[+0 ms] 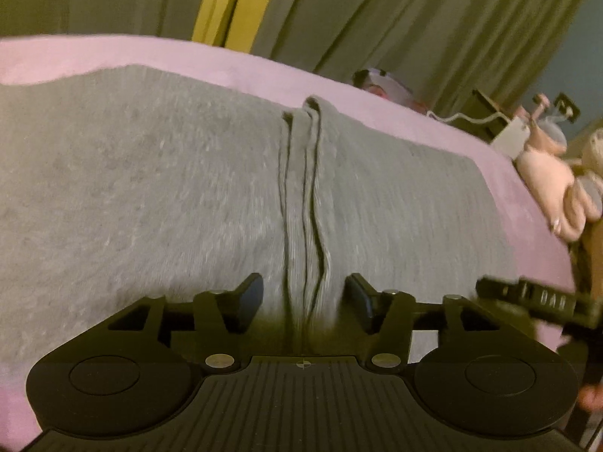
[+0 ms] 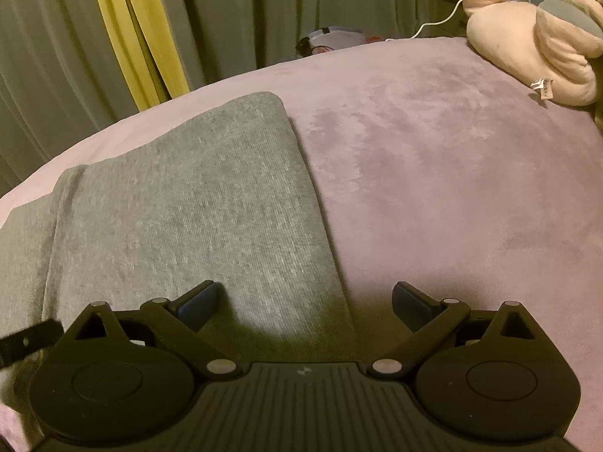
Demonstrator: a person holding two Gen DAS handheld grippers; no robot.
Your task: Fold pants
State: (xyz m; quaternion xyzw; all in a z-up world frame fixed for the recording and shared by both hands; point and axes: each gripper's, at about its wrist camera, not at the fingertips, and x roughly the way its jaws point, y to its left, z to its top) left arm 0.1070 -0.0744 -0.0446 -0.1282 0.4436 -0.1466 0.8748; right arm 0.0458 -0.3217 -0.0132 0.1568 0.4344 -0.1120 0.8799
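From the left wrist we look low and close across the grey pants (image 1: 188,188) toward the green curtains (image 1: 377,19). From the right wrist we sit slightly higher, facing the same way. We share pants, pink bedcover (image 2: 433,188), curtains and plush toy (image 2: 527,37).

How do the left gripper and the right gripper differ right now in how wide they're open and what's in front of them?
The left gripper has a narrower gap than the right gripper, whose jaws are spread wide. The left gripper's jaws straddle the layered edges running across the gray pants; the right gripper sits over the pants' side edge, one finger over fabric, the other over the pink blanket. Both are open and grip nothing.
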